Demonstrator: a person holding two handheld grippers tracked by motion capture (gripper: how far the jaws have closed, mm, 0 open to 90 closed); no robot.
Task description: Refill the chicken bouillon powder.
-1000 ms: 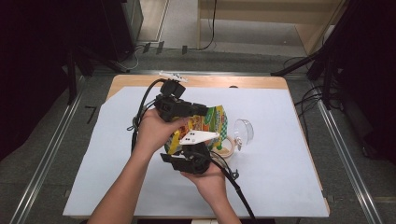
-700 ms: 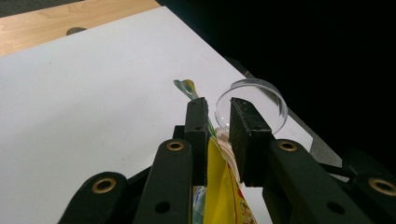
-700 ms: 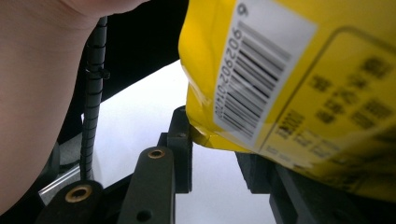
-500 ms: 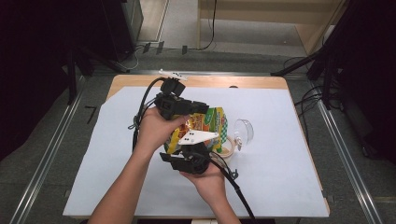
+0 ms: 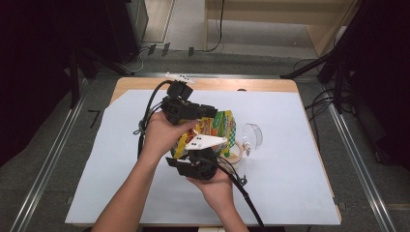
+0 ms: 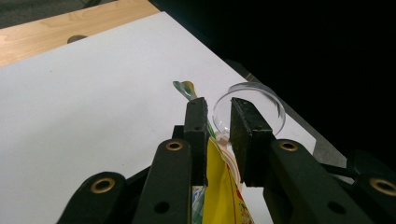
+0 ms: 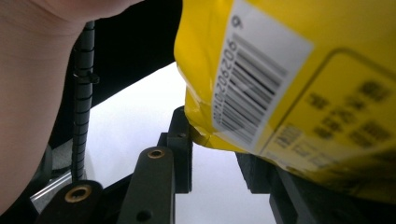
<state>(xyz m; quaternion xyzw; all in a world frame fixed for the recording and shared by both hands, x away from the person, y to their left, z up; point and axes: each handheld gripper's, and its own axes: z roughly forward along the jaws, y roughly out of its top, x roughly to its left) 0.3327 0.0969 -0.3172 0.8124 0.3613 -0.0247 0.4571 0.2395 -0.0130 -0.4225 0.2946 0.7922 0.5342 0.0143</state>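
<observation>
Fingers of the left gripper [image 6: 217,135] stand close together with a narrow gap, and the top edge of the yellow snack bag [image 6: 224,196] goes up between them; it lies against the left finger, but I cannot tell if the right one presses it too. On the right gripper [image 7: 219,154] the fingers [image 7: 182,149] are also only a little apart. The bottom corner of the bag [image 7: 299,84] hangs over them and hides the right finger, so a grip cannot be confirmed.

In the high view the bag [image 5: 220,126] is held up in the air between the two grippers, above the middle of the white sheet [image 5: 300,188] that covers the bench, somewhat nearer to its far edge. The left gripper [image 5: 186,108] is at the far end of the bag and the right gripper [image 5: 198,162] at the near end.

Writing: the right gripper view shows a white barcode label with a row of digits, too blurred to read for sure, and a box of small dark print, unreadable. The high view shows instead the colourful front with green checks; no brand name is legible.

A clear plastic cup [image 5: 252,136] lies on its side just right of the bag; the left gripper view shows its round rim [image 6: 252,100] behind the fingers. A roll of tape [image 5: 235,151] lies beside it.
</observation>
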